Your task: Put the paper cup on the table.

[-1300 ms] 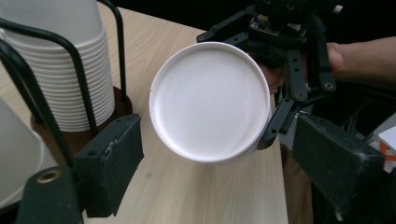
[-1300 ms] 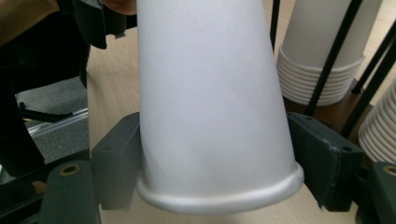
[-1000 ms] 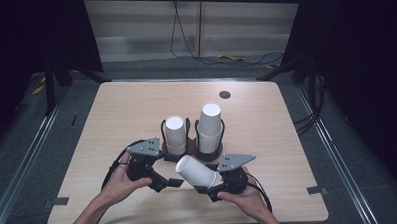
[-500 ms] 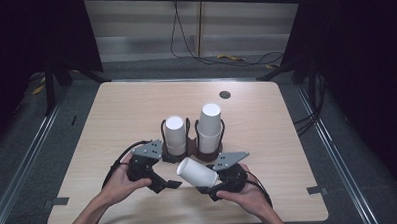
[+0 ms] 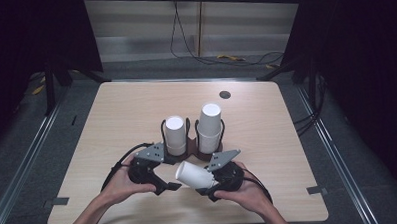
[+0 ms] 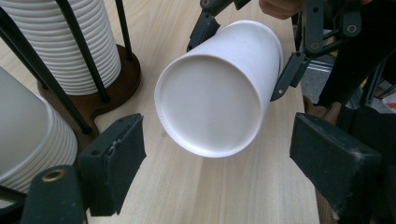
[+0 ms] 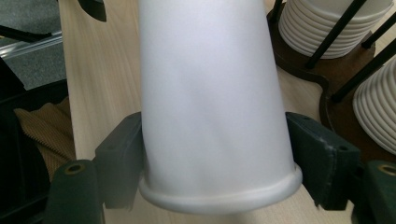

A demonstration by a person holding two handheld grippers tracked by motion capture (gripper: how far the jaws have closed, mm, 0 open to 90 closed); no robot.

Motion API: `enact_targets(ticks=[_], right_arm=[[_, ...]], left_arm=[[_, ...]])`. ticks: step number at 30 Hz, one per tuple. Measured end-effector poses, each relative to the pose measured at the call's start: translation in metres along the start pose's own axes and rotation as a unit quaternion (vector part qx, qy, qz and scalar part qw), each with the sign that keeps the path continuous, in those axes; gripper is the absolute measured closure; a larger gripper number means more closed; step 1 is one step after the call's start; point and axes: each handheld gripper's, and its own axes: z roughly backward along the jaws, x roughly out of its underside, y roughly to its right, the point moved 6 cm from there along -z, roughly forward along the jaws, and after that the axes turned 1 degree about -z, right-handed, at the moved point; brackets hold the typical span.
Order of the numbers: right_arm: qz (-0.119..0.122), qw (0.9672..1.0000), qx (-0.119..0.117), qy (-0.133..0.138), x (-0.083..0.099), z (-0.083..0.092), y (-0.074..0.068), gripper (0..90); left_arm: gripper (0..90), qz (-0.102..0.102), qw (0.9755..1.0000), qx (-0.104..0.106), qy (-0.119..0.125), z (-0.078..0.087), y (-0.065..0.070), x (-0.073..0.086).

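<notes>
Right gripper (image 5: 205, 184) is clamped near the rim of a white paper cup (image 5: 194, 174), holding it sideways over the table in front of the cup rack (image 5: 193, 144). Left gripper (image 5: 170, 185) waits wide open facing the cup's base, so it looks like a handoff next.

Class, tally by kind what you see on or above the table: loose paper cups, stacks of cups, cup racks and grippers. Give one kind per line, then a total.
Loose paper cup: 1
Cup stacks: 2
Cup rack: 1
Grippers, left gripper, right gripper: 2
Total: 6
</notes>
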Motion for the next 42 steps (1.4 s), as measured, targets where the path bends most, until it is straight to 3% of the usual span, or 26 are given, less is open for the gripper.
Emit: enact_targets(ticks=[4, 6, 16, 19, 30, 42], right_arm=[[0.002, 0.9999, -0.005, -0.012, 0.000, -0.001, 0.000, 25.4], [0.006, 0.9998, -0.007, -0.020, 0.000, -0.002, -0.001, 25.3], [0.022, 0.9985, -0.014, -0.048, -0.006, -0.004, -0.003, 25.4], [0.028, 0.9977, -0.015, -0.060, -0.008, -0.005, -0.004, 25.4], [0.051, 0.9933, -0.025, -0.101, -0.015, -0.008, -0.008, 25.4], [0.065, 0.9909, -0.030, -0.114, -0.018, -0.013, -0.011, 25.5]], left_arm=[[18.9, -0.016, 0.9998, -0.001, -0.008, 0.001, 0.003, 0.001], [26.4, -0.023, 0.9997, 0.000, -0.010, 0.001, 0.004, 0.001], [18.4, -0.015, 0.9995, -0.002, -0.029, -0.004, 0.004, 0.004], [19.3, -0.026, 0.9989, 0.005, -0.038, -0.005, 0.005, 0.005], [17.7, -0.018, 0.9984, 0.009, -0.052, -0.010, 0.004, 0.009], [19.1, -0.026, 0.9970, 0.016, -0.072, -0.017, 0.007, 0.010]])
